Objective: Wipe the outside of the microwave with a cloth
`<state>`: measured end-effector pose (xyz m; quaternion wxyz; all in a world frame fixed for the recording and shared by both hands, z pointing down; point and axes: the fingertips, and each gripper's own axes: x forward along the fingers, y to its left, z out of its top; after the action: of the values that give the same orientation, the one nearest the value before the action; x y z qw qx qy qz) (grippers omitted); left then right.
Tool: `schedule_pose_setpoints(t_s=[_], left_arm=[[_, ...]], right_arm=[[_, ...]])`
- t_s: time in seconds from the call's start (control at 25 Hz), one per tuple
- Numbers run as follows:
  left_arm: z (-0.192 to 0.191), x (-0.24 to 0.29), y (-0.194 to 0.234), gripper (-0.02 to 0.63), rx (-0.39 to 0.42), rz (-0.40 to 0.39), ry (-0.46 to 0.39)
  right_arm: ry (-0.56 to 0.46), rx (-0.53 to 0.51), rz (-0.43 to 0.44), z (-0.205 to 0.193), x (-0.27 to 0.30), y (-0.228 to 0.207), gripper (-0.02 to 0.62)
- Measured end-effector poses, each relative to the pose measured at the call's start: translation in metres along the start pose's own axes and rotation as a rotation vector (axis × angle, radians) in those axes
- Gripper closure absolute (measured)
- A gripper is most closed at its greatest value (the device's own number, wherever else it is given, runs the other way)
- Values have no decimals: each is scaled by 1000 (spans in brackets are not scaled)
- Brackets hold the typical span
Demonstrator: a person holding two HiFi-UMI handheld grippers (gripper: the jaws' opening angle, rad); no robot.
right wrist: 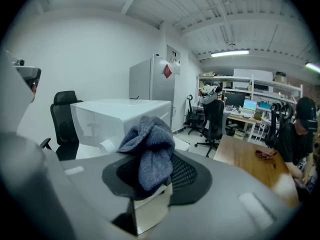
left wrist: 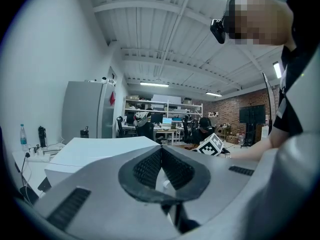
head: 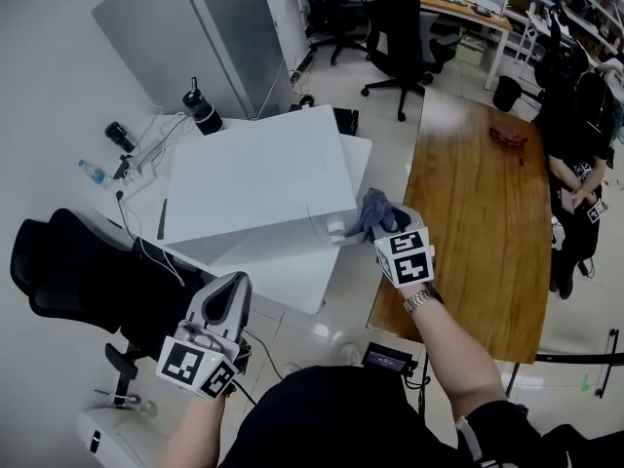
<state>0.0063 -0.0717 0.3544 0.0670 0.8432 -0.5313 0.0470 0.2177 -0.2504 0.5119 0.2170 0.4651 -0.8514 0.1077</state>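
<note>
Down low, left claw (head: pixel 232 283) pressed together, idle; right claw (head: pixel 382 230) pinches the bunched cloth (head: pixel 372 211) by the microwave (head: pixel 255 178) corner. Rubbing hard could drag it free.

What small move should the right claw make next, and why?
Probably push the cloth onto the near corner of the microwave and slide it along that side: the right claw is shut on the cloth right beside that corner.
</note>
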Motion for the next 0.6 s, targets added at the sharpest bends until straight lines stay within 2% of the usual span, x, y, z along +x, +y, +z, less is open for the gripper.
schedule_pose_setpoints(t_s=[0.32,0.6], left_arm=[[-1,-34,-6,601,-10,-24,-44],[1,-82,1,601,-14,-52,-75]], right_arm=[[-62,-5,-21,18,-57,23,469],[-154,-14,31,51,-115,101,469]])
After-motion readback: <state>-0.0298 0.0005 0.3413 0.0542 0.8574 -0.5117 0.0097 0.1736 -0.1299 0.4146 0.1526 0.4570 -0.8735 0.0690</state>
